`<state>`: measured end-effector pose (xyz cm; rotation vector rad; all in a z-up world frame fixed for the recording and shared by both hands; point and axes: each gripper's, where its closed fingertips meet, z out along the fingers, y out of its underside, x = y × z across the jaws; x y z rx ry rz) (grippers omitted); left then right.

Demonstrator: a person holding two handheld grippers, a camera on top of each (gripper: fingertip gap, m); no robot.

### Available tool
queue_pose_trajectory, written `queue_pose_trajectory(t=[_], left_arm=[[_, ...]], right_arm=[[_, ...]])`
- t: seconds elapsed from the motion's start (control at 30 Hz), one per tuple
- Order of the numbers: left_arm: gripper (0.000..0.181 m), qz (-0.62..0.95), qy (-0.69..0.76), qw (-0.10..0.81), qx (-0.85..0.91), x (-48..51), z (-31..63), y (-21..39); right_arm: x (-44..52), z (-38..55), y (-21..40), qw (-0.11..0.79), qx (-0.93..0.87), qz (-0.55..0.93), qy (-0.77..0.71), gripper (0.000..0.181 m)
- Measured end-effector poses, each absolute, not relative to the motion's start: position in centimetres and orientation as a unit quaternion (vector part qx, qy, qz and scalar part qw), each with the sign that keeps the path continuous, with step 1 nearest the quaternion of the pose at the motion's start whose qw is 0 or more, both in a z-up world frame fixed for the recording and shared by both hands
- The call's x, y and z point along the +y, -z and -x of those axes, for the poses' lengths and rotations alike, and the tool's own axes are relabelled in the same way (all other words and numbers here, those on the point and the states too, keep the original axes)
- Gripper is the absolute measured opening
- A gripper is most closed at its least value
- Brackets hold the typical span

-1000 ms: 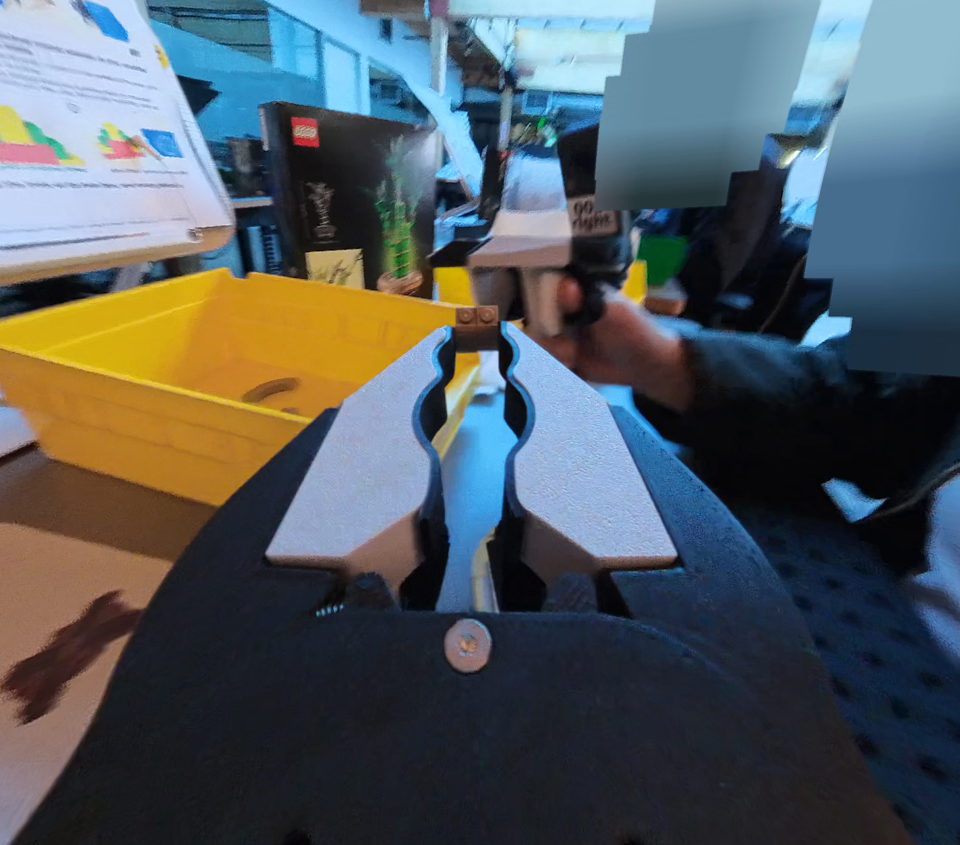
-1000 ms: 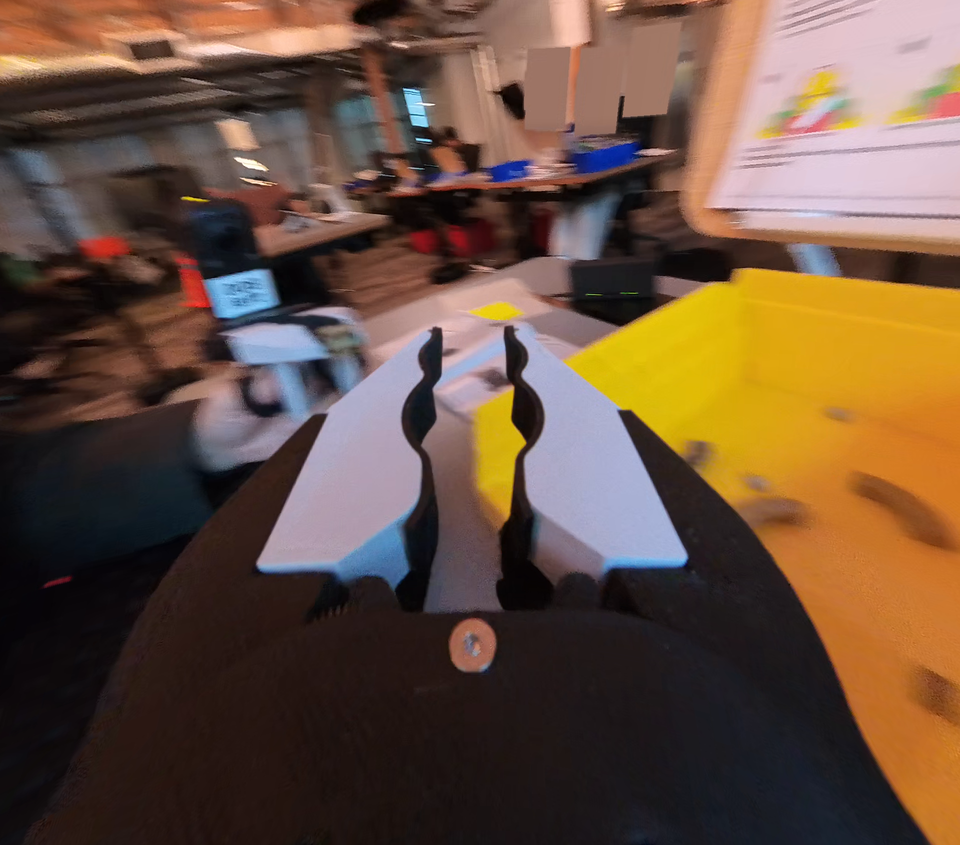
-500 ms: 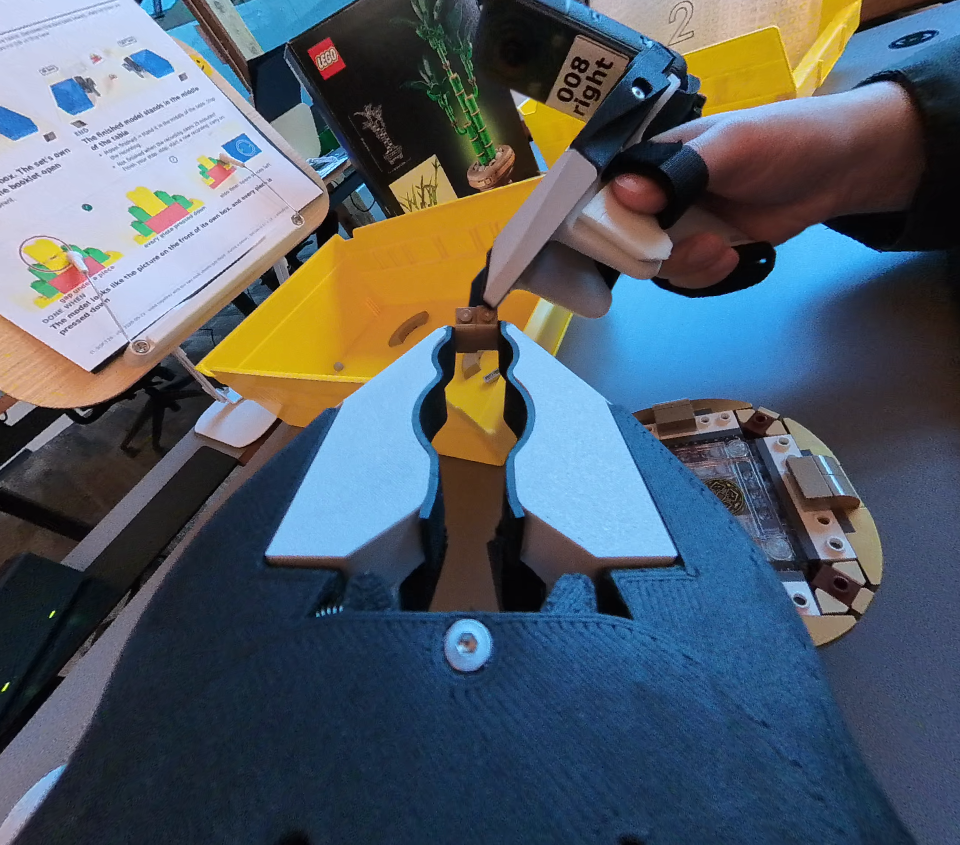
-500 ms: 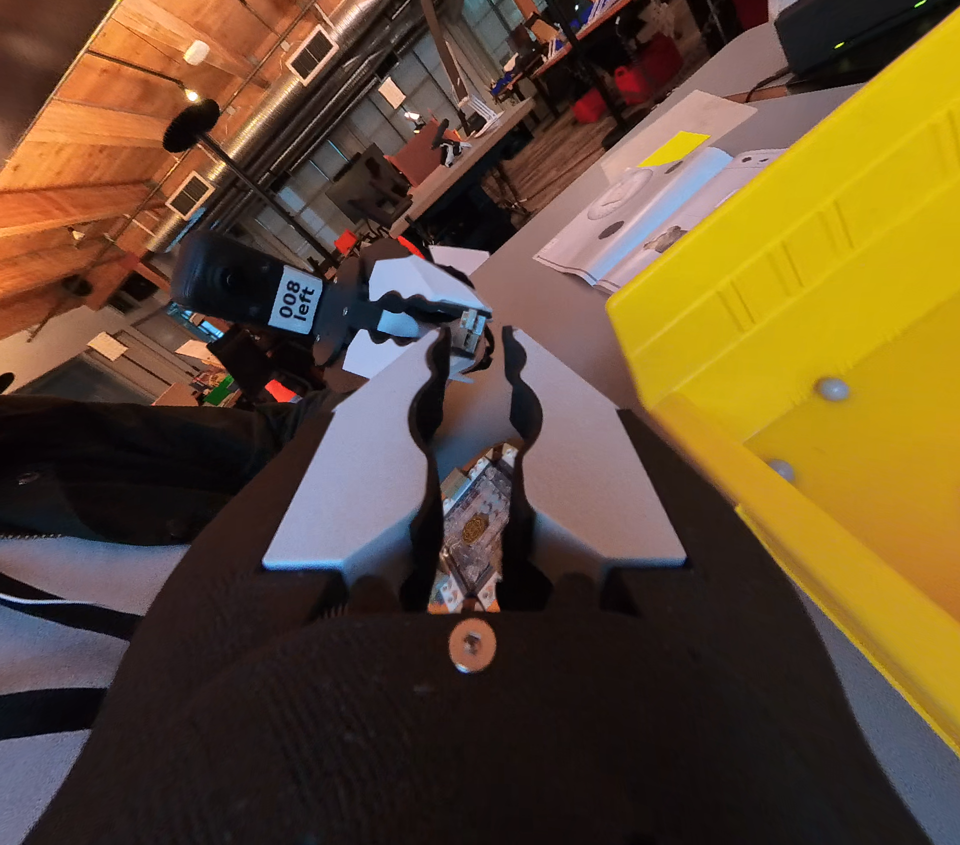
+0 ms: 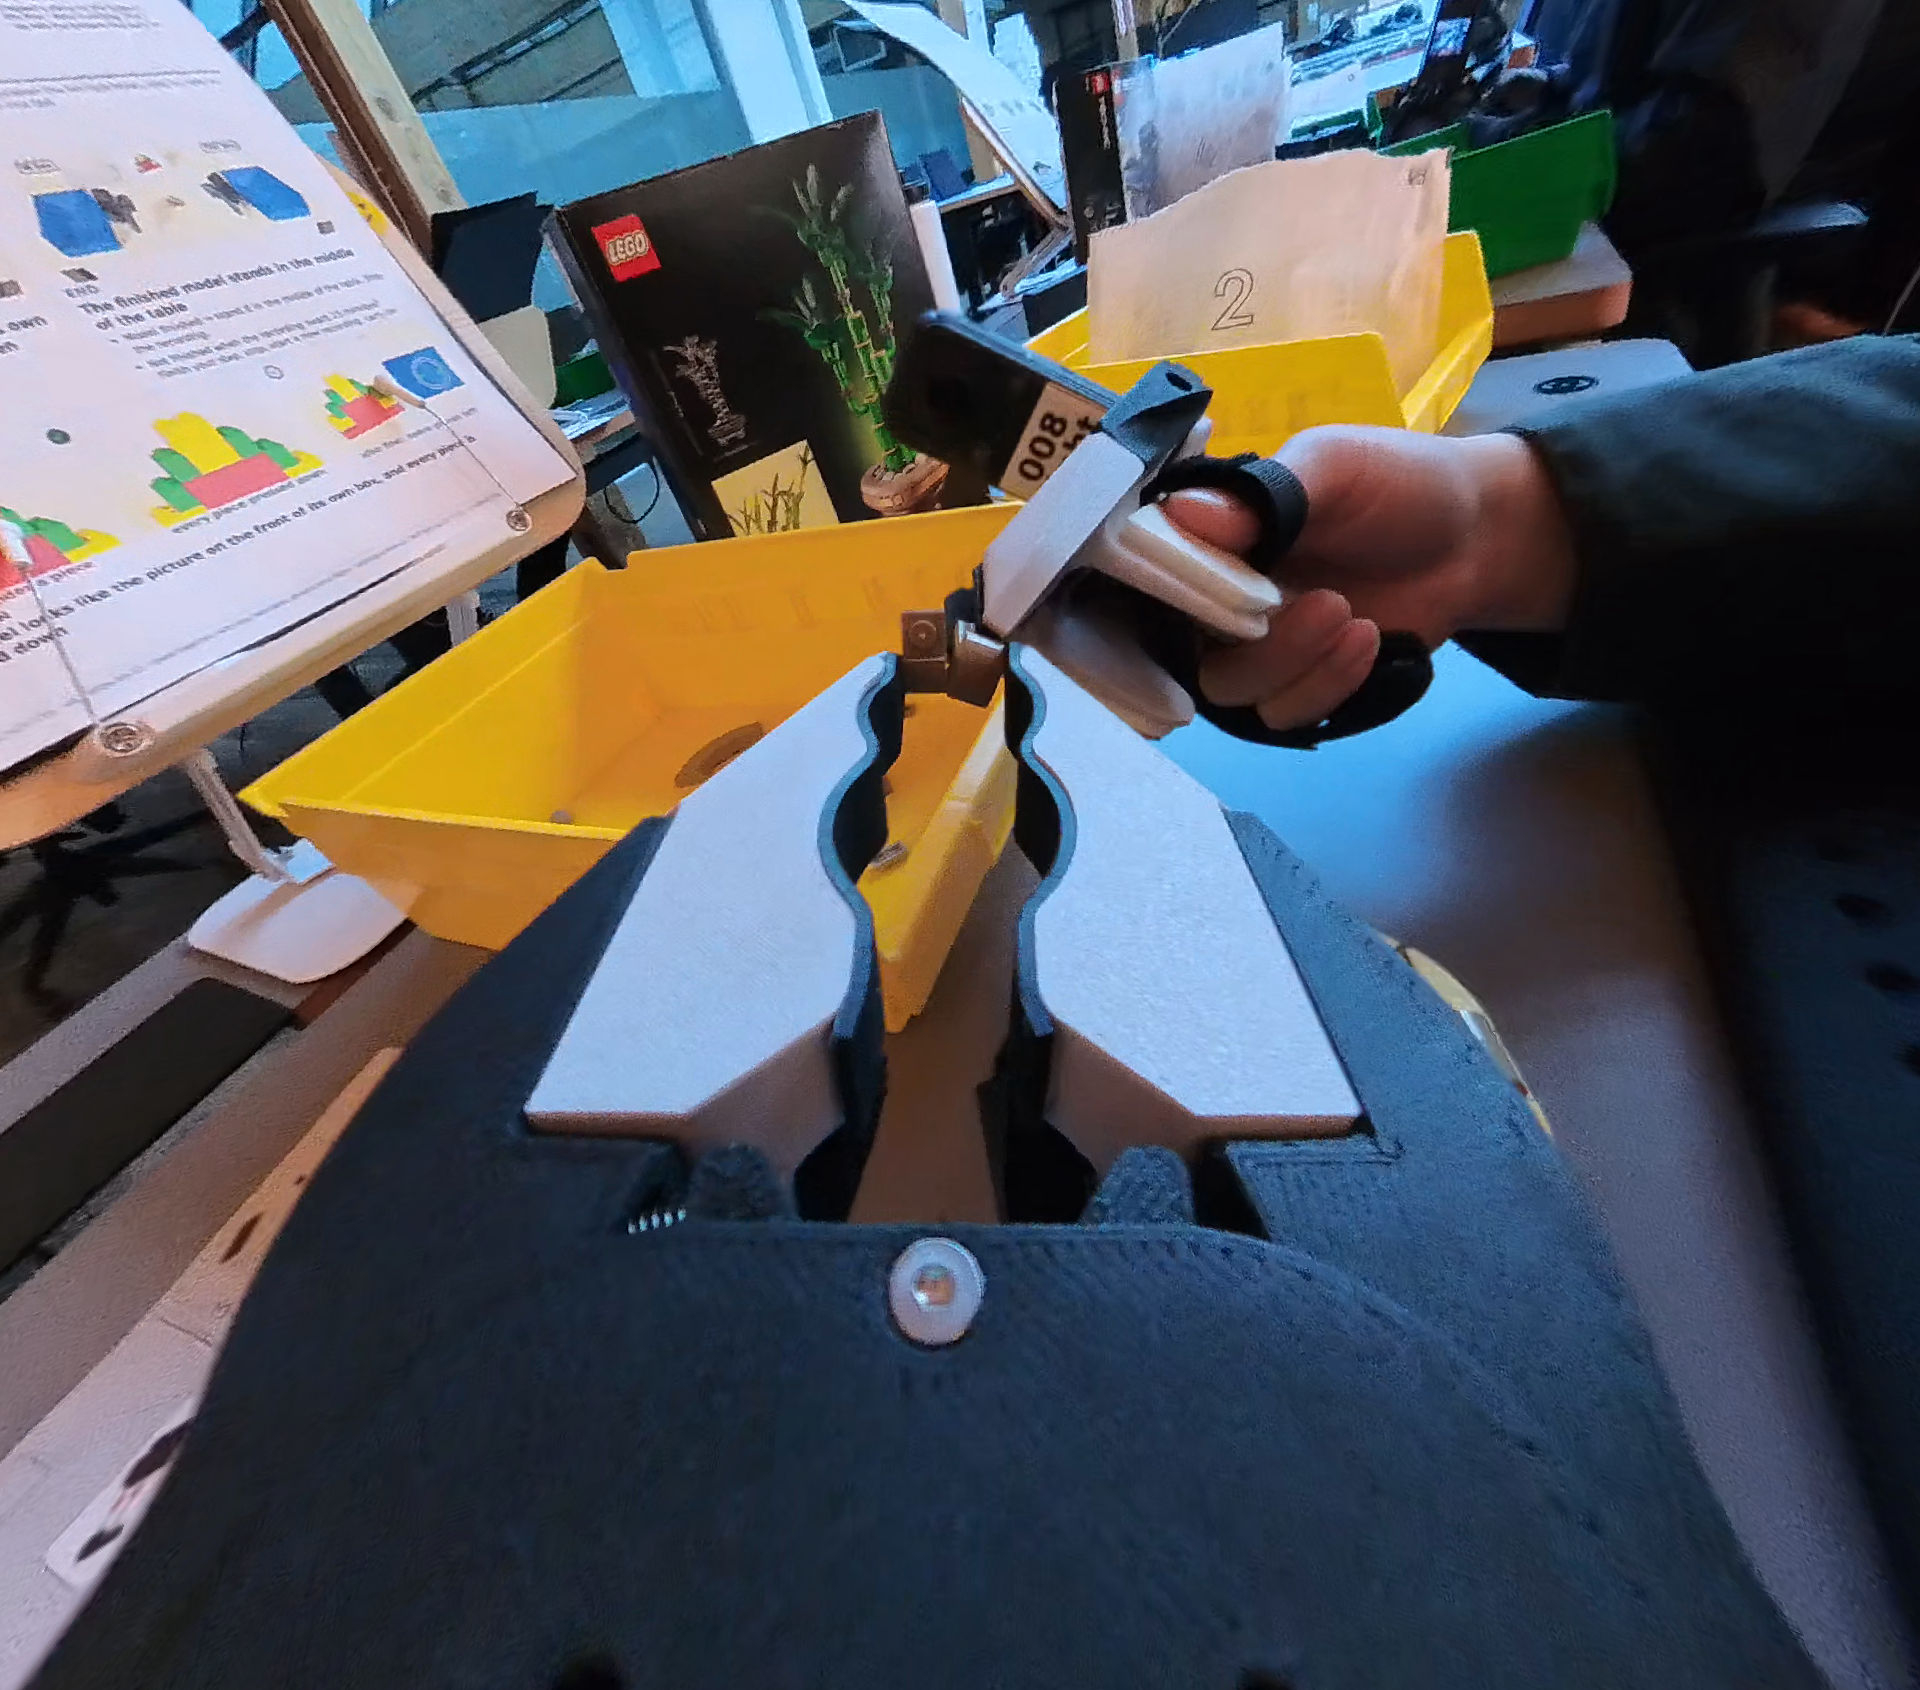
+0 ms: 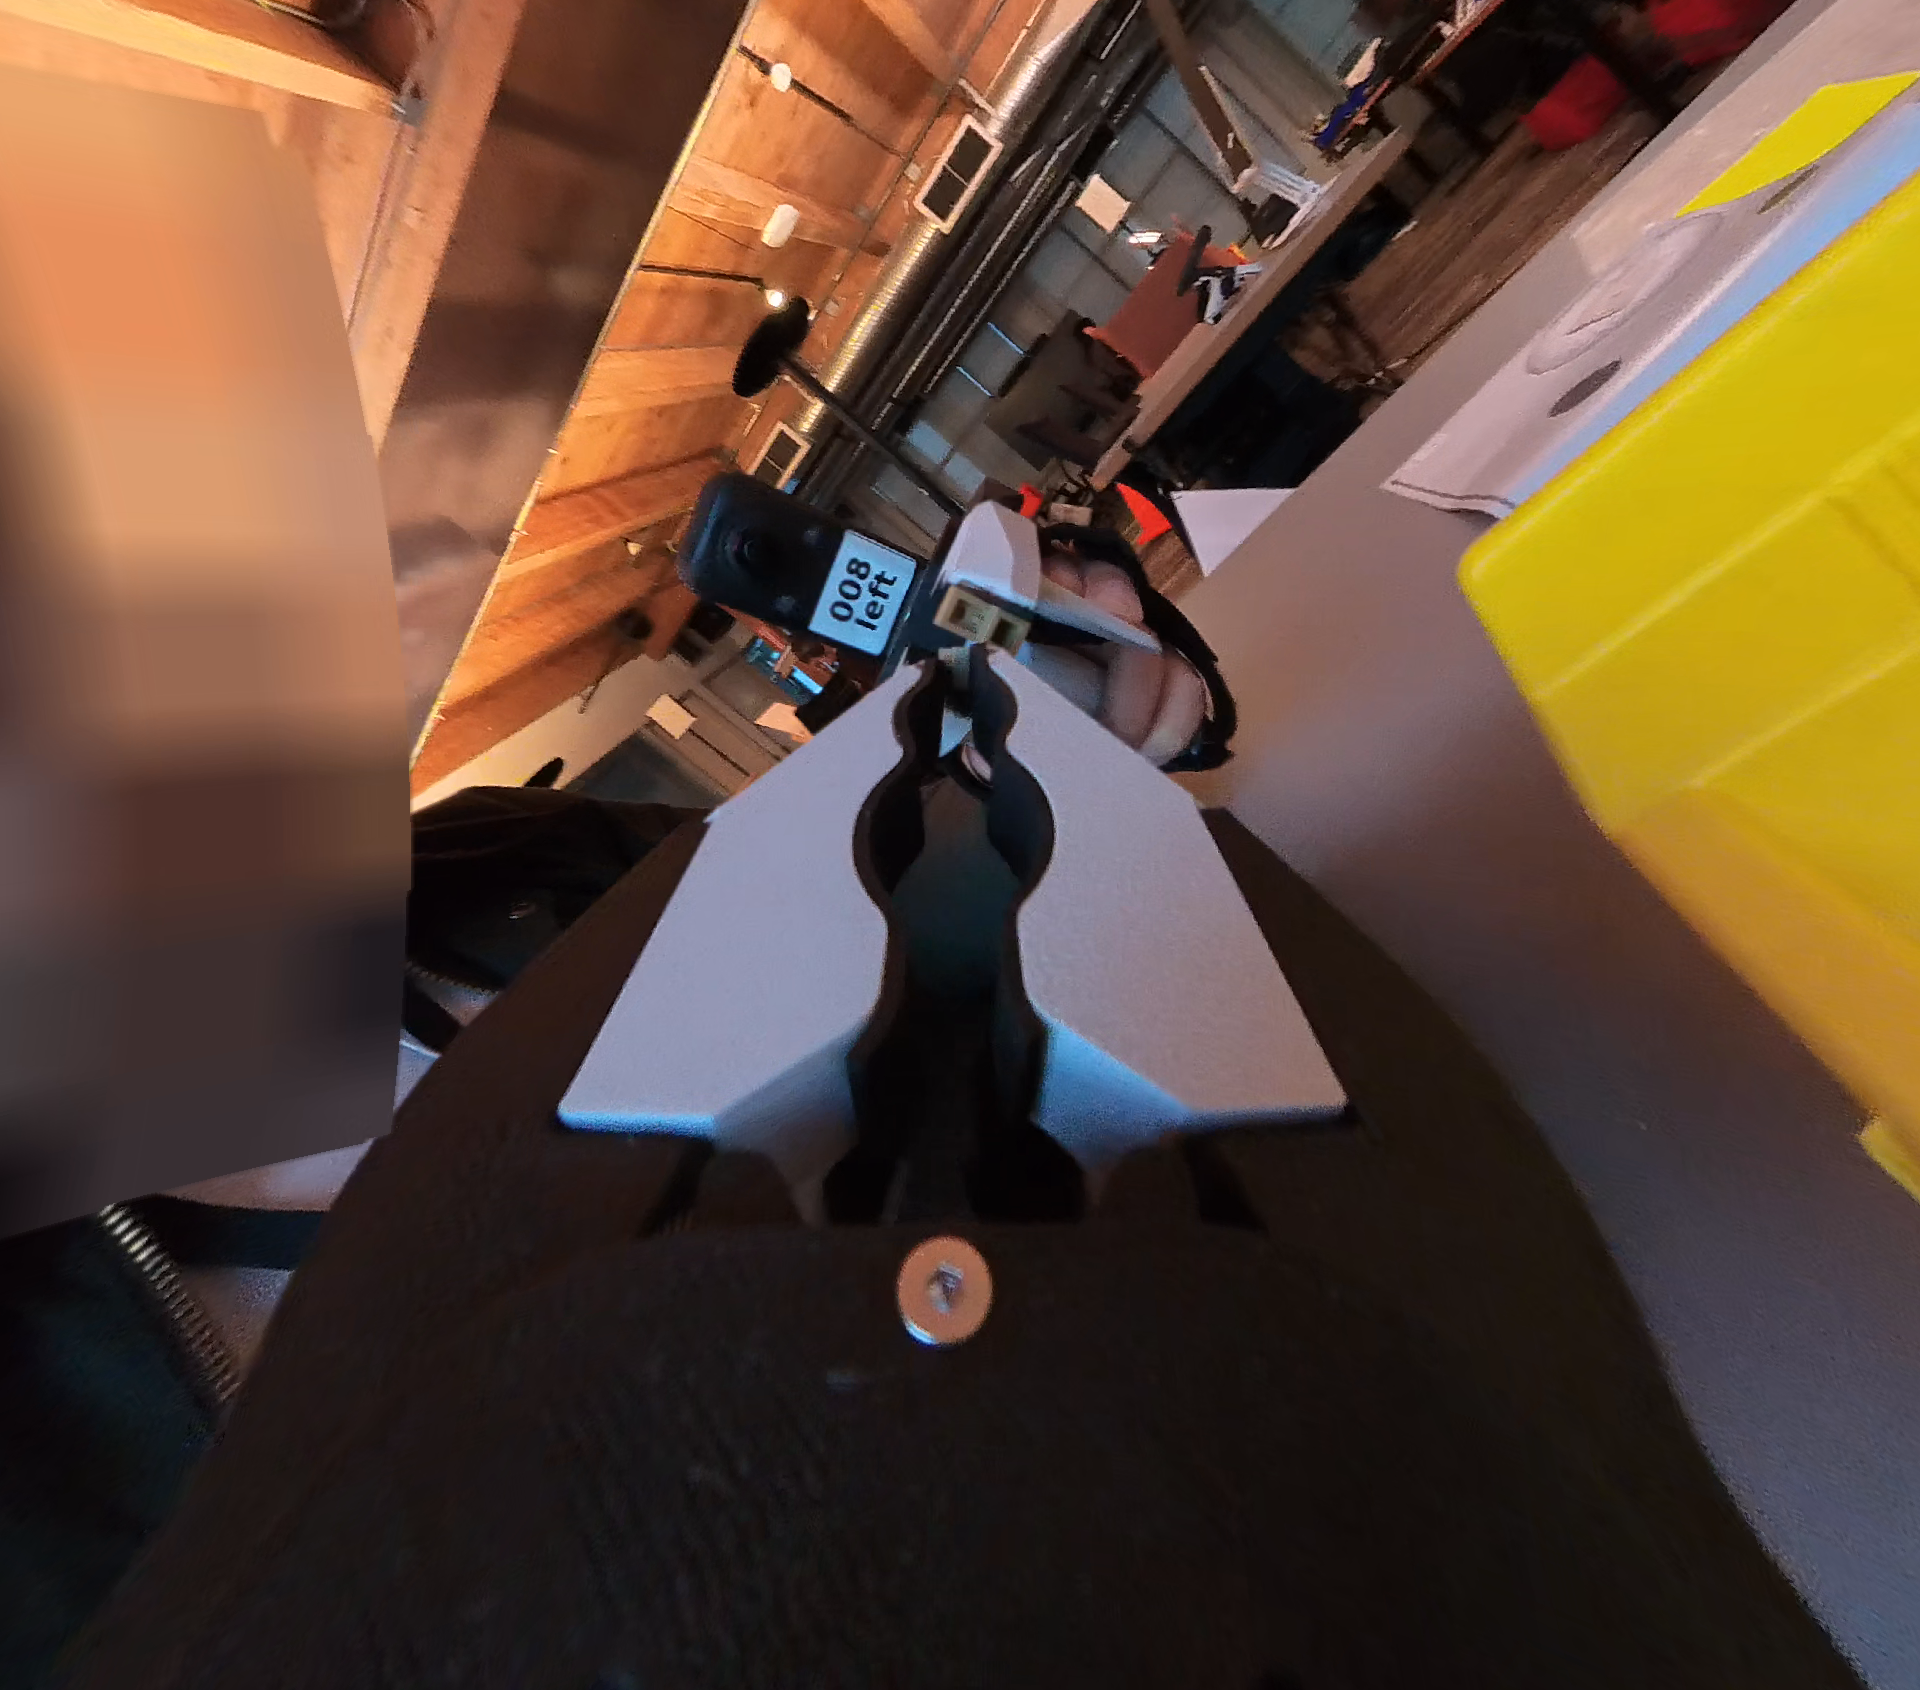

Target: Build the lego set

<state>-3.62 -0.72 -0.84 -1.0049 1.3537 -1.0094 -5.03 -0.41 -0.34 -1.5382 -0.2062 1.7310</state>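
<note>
My left gripper (image 5: pixel 951 669) is shut on a small brown lego brick (image 5: pixel 925 638), held in the air over the near corner of a yellow bin (image 5: pixel 623 705). My right gripper (image 5: pixel 971 617), held by a hand, comes in from the right, and its tips meet the same brick. In the right wrist view my right gripper (image 6: pixel 961 686) has its jaws nearly together just under the brick (image 6: pixel 977 620). The brick shows its hollow tan underside there, in the left gripper's tips. The contact between the right tips and the brick is partly hidden.
An instruction sheet on a wooden stand (image 5: pixel 208 393) leans at the left. A black lego box (image 5: pixel 748 310) stands behind the bin. A second yellow bin (image 5: pixel 1455 352) with a paper bag (image 5: pixel 1268 290) sits further back. A sliver of the round build (image 5: pixel 1455 1006) shows on the grey table (image 5: pixel 1403 840). Less than 4 cm separates the two grippers' tips.
My right gripper has swung in to the brick in my left gripper, and its jaws have narrowed. The brick now sits turned between my left tips. Both views have tilted.
</note>
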Motion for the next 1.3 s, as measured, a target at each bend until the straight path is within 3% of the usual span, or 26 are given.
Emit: queue_pose_trajectory(t=[0.27, 0.37, 0.67, 0.93, 1.3], left_arm=[[0.015, 0.422, 0.445, 0.550, 0.567, -1.0, 3.7, 0.5], [0.014, 0.424, 0.457, 0.535, 0.570, -1.2, 3.8, 0.5], [0.014, 0.427, 0.345, 0.563, 0.618, -0.5, 3.1, 2.7], [0.015, 0.447, 0.343, 0.591, 0.576, 0.7, 3.3, 1.5], [0.015, 0.437, 0.280, 0.658, 0.546, 1.0, 3.4, 0.2]], right_arm=[[-0.6, 5.0, 0.1, 0.412, -0.103, 0.612, -0.667, 0.004], [-0.3, 4.2, -0.3, 0.430, -0.095, 0.608, -0.661, 0.014], [0.2, 4.3, 1.4, 0.461, -0.137, 0.674, -0.561, 0.020], [1.6, 3.4, 0.8, 0.479, -0.046, 0.646, -0.592, 0.024], [1.5, 4.0, -1.3, 0.535, 0.018, 0.591, -0.604, 0.007]])
